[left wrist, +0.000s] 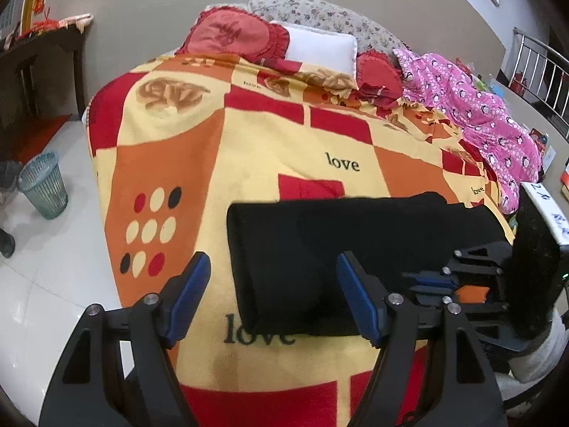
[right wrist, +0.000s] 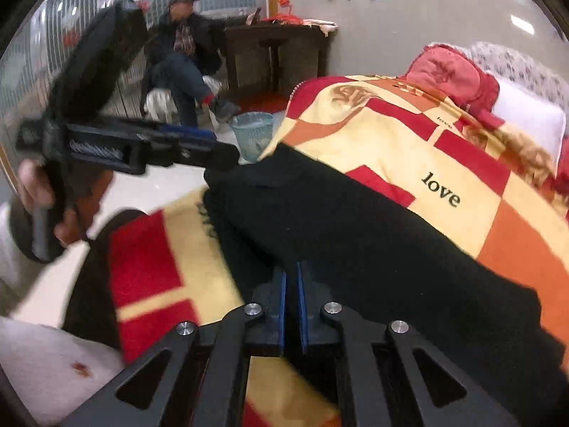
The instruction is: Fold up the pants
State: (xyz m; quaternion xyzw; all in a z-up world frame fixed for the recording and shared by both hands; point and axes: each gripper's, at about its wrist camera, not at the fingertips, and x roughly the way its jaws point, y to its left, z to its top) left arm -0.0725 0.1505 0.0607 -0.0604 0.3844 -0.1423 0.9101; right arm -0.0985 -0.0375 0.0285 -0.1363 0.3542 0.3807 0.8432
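Black pants: folded into a compact rectangle, lying on the patterned blanket in the lower centre of the left wrist view; in the right wrist view the dark cloth runs diagonally from centre left to lower right.

Left gripper: fingers spread wide, blue pads facing each other, holding nothing; the left finger is over bare blanket and the right one over the pants. In the right wrist view it appears at centre left, held in a hand, its tip at the pants' far edge.

Right gripper: fingers drawn nearly together with a thin gap, pants fabric around and ahead of the tips; whether cloth is pinched cannot be told.

Surroundings: red frilled cushions and a white pillow at upper centre, pink penguin-print garment at right, mesh waste basket on the floor at left, seated man at upper left of the right wrist view.
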